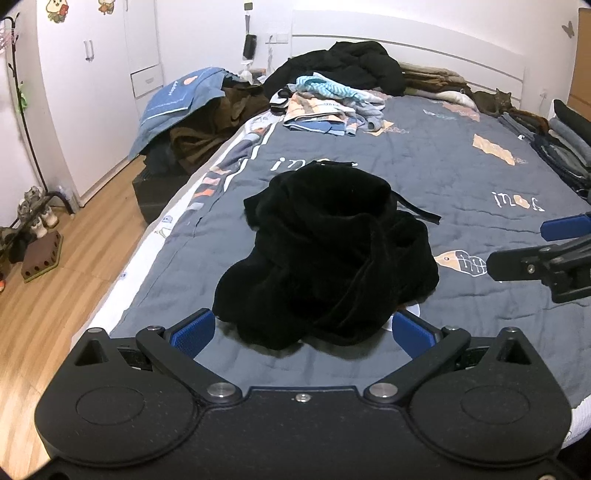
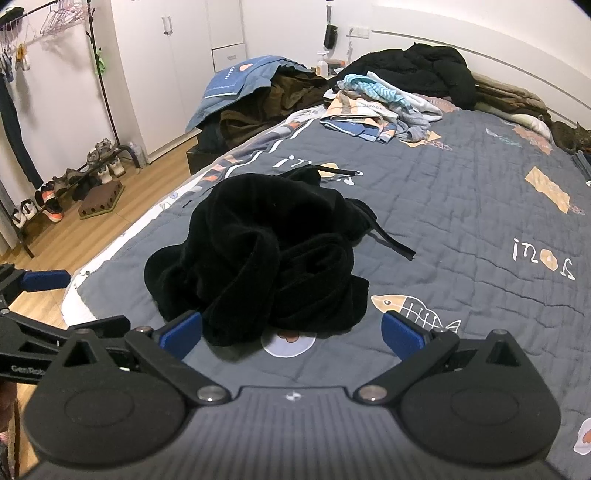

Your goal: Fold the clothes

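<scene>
Grey quilted bedding printed with fish and lettering covered the bed, and both grippers hung over its near end. Closest in, the left gripper had its blue-padded fingers spread wide with nothing between them, the near edge of the crumpled black garment lying just ahead of the pads. The right gripper stood the same way, jaws parted and empty, at the heap's near edge. Each camera caught the other tool: the left view showed the right gripper coming in from the right edge, and the right view showed the left one low at the left edge.

The black garment sat in a twisted mound on the near half of the bed, a thin black strap trailing from it onto the quilt.

Farther up lay a mixed pile of light clothes, and behind it a black puffy jacket against the white headboard. Only the left view took in the folded stack of dark clothes along the bed's right side, and what looked like a cat by the pillows, though it was too small to be sure. Only the right view showed the clothes rail with hangers and the row of shoes on the wooden floor.
</scene>
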### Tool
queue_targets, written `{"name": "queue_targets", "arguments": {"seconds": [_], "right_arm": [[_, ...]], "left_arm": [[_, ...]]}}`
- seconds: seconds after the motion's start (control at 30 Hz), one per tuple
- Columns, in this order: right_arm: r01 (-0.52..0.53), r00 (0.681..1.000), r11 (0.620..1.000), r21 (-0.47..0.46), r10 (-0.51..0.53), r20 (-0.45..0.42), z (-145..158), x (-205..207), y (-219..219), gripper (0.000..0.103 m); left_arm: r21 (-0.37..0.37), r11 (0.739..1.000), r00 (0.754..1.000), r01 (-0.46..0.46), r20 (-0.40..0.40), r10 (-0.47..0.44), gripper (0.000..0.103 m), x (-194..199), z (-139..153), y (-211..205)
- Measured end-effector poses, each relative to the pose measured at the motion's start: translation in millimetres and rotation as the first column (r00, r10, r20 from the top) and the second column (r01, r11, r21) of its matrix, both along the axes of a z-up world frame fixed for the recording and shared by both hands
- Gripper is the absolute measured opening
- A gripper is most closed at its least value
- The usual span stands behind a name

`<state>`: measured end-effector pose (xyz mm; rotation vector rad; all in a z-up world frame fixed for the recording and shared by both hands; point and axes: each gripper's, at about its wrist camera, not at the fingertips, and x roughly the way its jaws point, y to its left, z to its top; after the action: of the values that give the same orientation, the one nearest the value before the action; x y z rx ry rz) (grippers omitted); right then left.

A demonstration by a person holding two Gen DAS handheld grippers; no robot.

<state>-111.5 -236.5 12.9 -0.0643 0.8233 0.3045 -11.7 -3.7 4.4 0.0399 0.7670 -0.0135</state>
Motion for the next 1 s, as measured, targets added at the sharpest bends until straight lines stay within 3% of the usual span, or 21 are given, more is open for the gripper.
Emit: {"name": "queue_targets", "arguments": {"seconds": [1.0], "right_arm": [[-0.011, 1.0, 1.0, -0.007, 0.011, 0.007, -6.2, 5.7, -0.6, 0.103]], "left_arm": [[-0.012, 1.0, 1.0, 0.003, 0.009, -0.003, 0.103, 7.8, -0.6, 8.7]]}}
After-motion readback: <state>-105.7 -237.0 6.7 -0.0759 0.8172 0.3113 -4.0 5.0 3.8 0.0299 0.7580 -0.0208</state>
